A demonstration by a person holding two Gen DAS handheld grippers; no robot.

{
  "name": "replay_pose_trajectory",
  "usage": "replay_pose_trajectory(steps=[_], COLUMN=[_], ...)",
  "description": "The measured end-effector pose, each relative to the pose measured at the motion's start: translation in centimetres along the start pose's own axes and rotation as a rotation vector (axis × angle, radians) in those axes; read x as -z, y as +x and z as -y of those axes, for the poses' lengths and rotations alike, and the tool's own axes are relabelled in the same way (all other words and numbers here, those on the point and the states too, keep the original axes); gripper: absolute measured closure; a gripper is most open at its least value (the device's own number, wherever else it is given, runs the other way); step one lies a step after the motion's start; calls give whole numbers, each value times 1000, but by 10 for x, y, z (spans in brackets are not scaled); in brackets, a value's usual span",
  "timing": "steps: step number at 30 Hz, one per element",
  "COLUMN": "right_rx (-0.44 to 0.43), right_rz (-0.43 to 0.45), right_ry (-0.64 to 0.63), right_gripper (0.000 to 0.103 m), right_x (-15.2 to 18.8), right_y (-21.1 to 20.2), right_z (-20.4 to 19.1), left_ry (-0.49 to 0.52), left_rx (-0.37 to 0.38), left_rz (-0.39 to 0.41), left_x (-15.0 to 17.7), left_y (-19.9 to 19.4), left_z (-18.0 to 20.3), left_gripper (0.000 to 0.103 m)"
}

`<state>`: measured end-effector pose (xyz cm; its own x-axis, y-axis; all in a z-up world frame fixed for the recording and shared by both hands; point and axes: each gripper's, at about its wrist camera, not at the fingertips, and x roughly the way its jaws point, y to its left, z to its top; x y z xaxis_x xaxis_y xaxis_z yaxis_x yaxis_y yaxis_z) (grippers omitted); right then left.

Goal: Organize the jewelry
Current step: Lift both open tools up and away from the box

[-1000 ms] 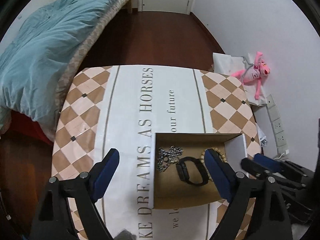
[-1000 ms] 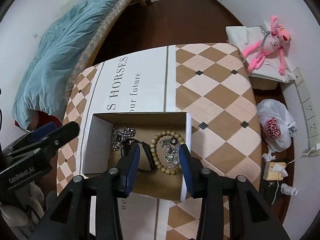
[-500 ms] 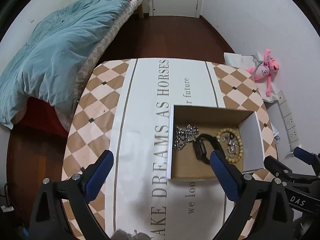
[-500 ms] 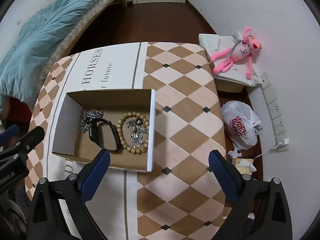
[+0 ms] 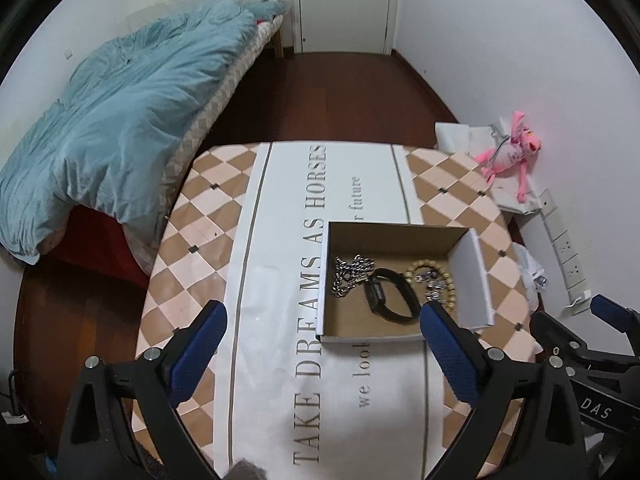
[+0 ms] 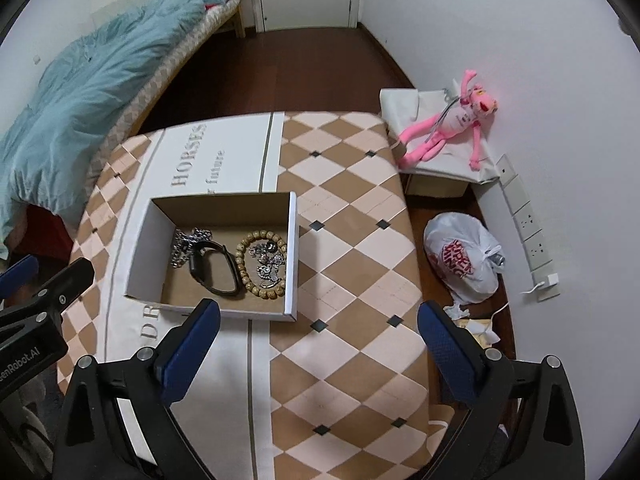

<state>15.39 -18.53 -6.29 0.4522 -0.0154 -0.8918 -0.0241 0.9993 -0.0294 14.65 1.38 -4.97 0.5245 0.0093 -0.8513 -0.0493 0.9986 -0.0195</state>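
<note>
Jaws now wide, box (image 6: 291,256) farther.

The bench (image 6: 352,248), covered in a checkered, lettered cloth (image 5: 280,280), carries an open cardboard box (image 6: 148,248) directly on it.

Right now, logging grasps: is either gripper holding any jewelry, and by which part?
Nothing is held. The left gripper and right gripper are both open and empty; the jewelry lies in the box.

Matt brown cardboard box (image 6: 224,204), white outside. Shiny metal chain (image 6: 185,245), matt black watch band (image 6: 218,270), wooden bead bracelet (image 6: 256,280). Smooth printed tablecloth (image 6: 344,248). Crinkled glossy plastic bag (image 6: 460,260).
</note>
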Motion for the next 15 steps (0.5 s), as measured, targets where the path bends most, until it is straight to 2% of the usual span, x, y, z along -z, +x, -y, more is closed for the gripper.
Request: replay_pose_trajectory(steps=[15], right_rx=[-27], right_rz=[230], right_ry=[10], right_gripper=[3], right_x=[29], right_y=[-150], right_z=[7], left_ry=[10], left_rx=[-13], left_rz=[185], left_x=[15], left_y=[-131], left_z=[1], left_gripper=[4])
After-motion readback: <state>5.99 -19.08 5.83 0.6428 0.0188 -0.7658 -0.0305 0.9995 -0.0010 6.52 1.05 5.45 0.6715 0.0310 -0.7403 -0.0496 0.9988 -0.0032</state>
